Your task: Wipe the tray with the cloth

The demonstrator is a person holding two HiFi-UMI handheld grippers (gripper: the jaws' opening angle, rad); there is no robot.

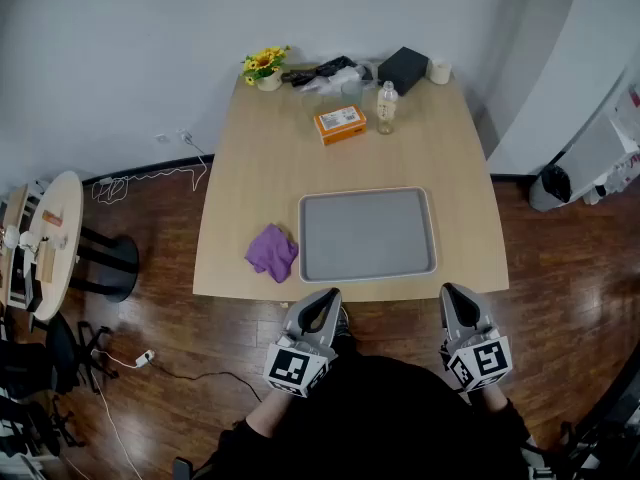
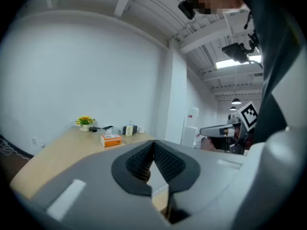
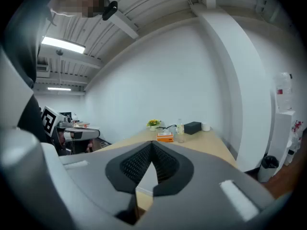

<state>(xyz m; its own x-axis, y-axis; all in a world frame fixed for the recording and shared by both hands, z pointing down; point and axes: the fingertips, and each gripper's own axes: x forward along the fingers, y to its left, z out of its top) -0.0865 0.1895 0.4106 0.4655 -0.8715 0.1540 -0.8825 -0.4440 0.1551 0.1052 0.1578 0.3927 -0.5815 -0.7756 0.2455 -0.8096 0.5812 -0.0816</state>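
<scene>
A grey tray (image 1: 366, 234) lies flat near the front edge of the wooden table (image 1: 240, 168). A crumpled purple cloth (image 1: 272, 252) lies just left of the tray, touching its left rim. My left gripper (image 1: 327, 297) is held before the table's front edge, below the tray's left corner, its jaws shut with nothing in them. My right gripper (image 1: 452, 292) hangs below the tray's right corner, jaws also shut and empty. In the left gripper view the closed jaws (image 2: 153, 145) point over the table; the right gripper view shows closed jaws (image 3: 152, 145) too.
At the table's far end stand an orange box (image 1: 340, 123), a clear bottle (image 1: 386, 107), a flower pot (image 1: 266, 67), a black box (image 1: 403, 69), a roll (image 1: 438, 71) and dark clutter. A round side table (image 1: 45, 233) and cables lie on the floor at left.
</scene>
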